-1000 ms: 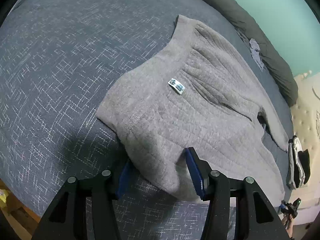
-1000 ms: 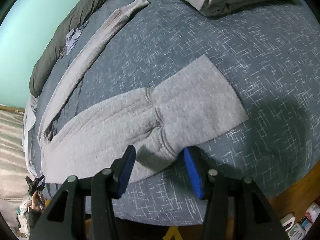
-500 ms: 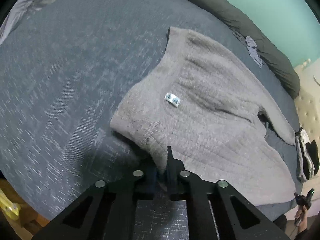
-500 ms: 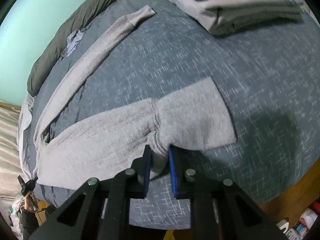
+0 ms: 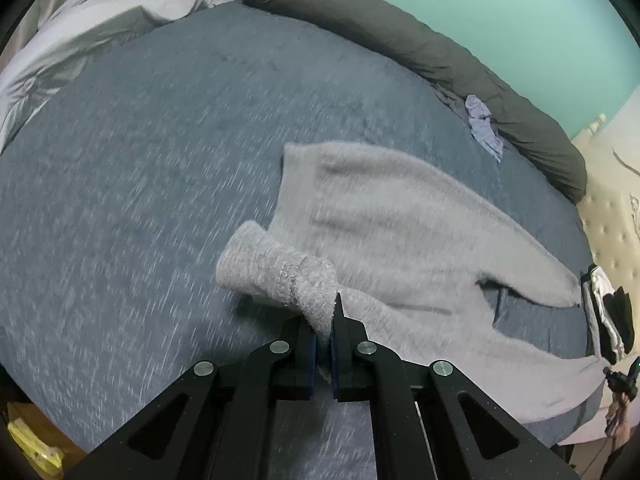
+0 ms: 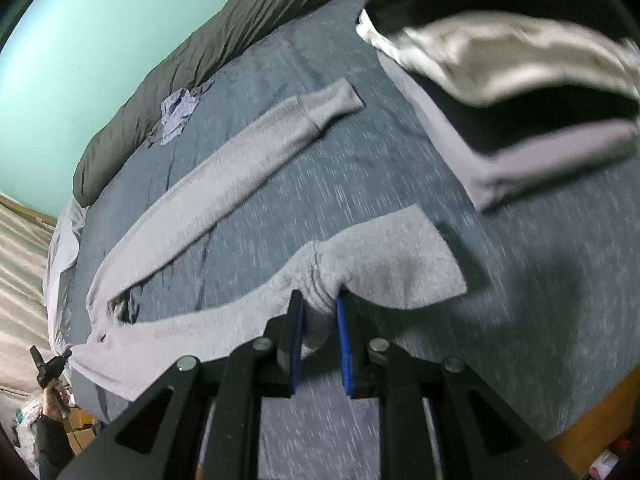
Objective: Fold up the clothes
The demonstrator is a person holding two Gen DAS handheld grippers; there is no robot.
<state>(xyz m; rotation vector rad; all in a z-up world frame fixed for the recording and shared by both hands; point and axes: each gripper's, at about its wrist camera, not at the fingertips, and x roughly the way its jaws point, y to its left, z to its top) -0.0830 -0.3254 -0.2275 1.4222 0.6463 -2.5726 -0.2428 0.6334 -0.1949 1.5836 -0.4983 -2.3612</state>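
Sweater [image 5: 400, 232] pinched at both ends, both views smeared by motion blur!

Left gripper [image 5: 323, 344] has its jaws pressed tight on a bunched fold of the grey knit, lifted off the blue bed [image 5: 140, 200]; the pinched edge itself is hidden between the pads. Right gripper [image 6: 319, 340] clamps a thicker wad where the fabric gathers. Only the right view shows the long sleeve [image 6: 240, 152] stretched flat toward the dark bolster [image 6: 200, 48], plus a blurred stack of clothes [image 6: 500, 92], possibly folded. Only the left view shows the sweater's broad body and, cut off at the edge, a black-and-white item [image 5: 608, 316].
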